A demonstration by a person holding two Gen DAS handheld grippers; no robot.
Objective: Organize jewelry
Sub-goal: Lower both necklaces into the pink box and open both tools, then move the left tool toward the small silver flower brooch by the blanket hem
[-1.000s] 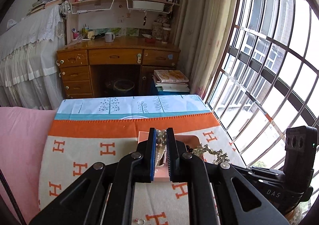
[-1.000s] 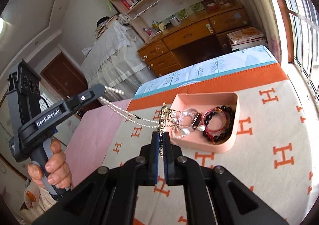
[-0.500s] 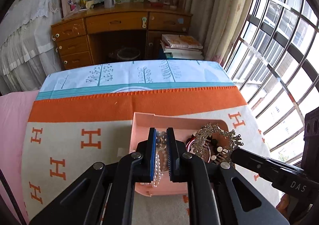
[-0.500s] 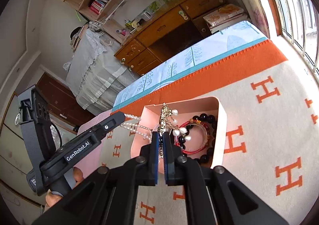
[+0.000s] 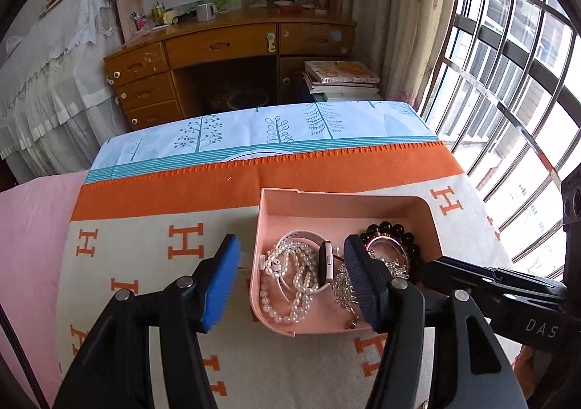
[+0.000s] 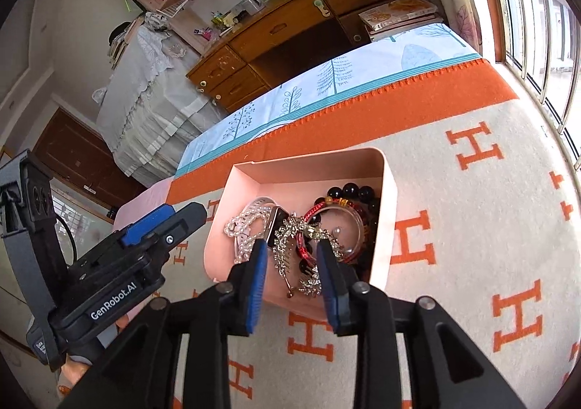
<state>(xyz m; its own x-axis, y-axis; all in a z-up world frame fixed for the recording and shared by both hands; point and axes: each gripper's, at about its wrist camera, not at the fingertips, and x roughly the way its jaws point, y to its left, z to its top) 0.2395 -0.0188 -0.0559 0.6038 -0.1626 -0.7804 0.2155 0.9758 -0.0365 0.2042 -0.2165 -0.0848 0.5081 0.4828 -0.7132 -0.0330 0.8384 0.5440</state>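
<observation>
A pink tray (image 5: 348,198) (image 6: 385,227) sits on the orange-and-cream blanket. In it lie a pearl necklace (image 5: 290,274) (image 6: 239,224), a pink-strapped watch (image 5: 325,260) (image 6: 276,224), a gold rhinestone necklace (image 5: 341,285) (image 6: 290,249), a red bangle (image 6: 326,209) and a dark bead bracelet (image 5: 392,231) (image 6: 348,189). My left gripper (image 5: 292,278) is open and empty, its jaws straddling the tray's left wall above the pearls. My right gripper (image 6: 292,256) is open and empty over the gold necklace at the tray's near edge.
The blanket (image 5: 145,264) (image 6: 490,227) covers a bed. A pink sheet (image 5: 29,227) lies to the left. A wooden desk (image 5: 225,57) and stacked books (image 5: 341,78) stand beyond the bed's far edge. A barred window (image 5: 508,82) is on the right.
Both grippers have opened. The pearl necklace dropped from the left one and the gold necklace from the right one; both now lie in the pink tray.
</observation>
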